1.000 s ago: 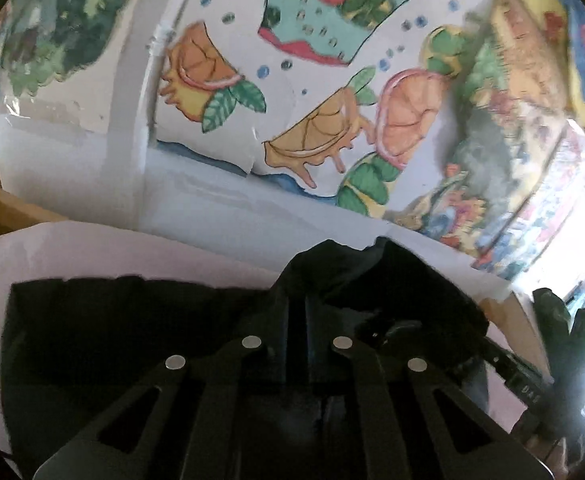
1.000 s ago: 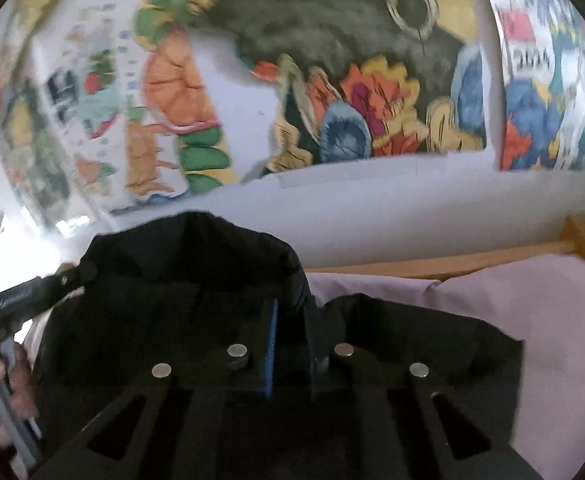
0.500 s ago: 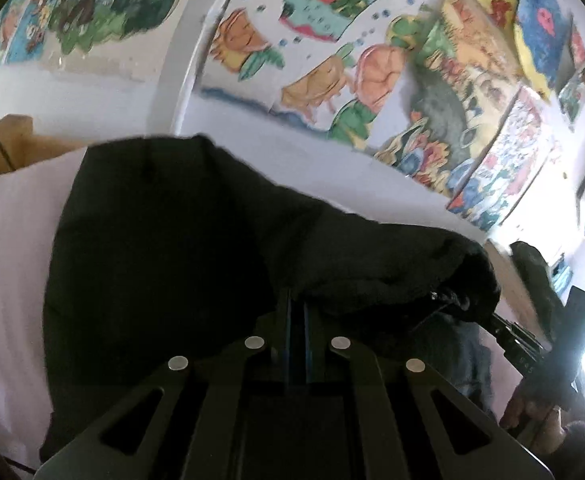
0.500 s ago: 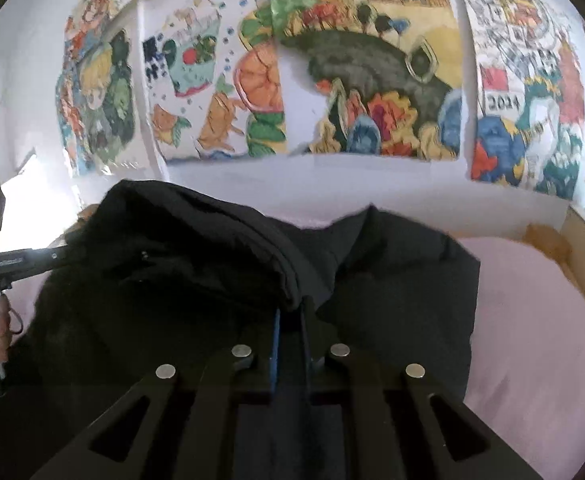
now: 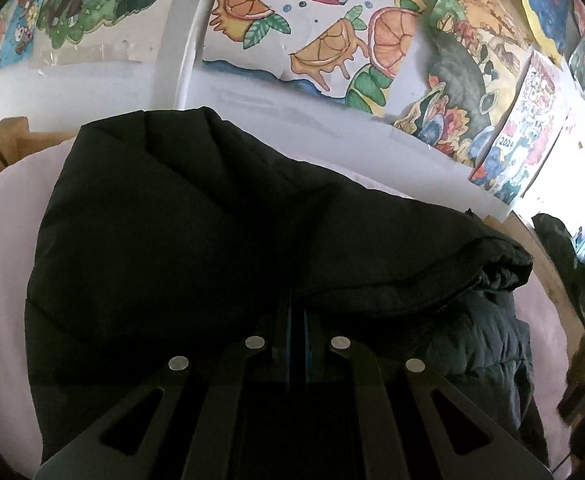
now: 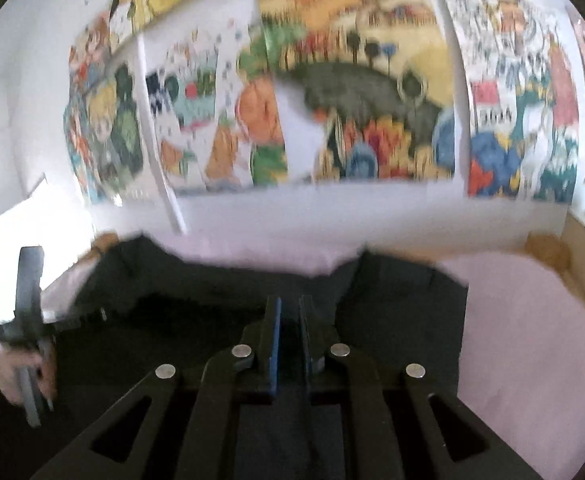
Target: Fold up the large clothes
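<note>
Left tool (image 5: 297,320) here: my two fingers are pinched nearly together, and the black puffer jacket (image 5: 196,240) bunches right over their tips, so I've got a fold of it clamped. From this camera the jacket drapes in a big dark mound across the pink bedsheet (image 5: 0,248), one thick rolled edge running off to the right, with a quilted layer showing underneath it.

Over to the right wrist camera, and it's blurry. The right tool (image 6: 288,320) has its blue-padded fingers (image 6: 273,344) standing a narrow gap apart, and nothing sits between them that I can make out; the jacket (image 6: 392,320) lies flat beneath and ahead of the tips, spread over the sheet (image 6: 532,320). Whether the pads touch the fabric below, I can't tell.

At the left edge of that view I see the person's hand (image 6: 16,368) wrapped around the other gripper's grey handle, low against the jacket's edge.

Behind it all, a white wall covered in bright paintings (image 5: 332,40): orange slices, green leaves, a dark cat. Wooden bed frame (image 6: 584,256) peeks out at the far right corner.
</note>
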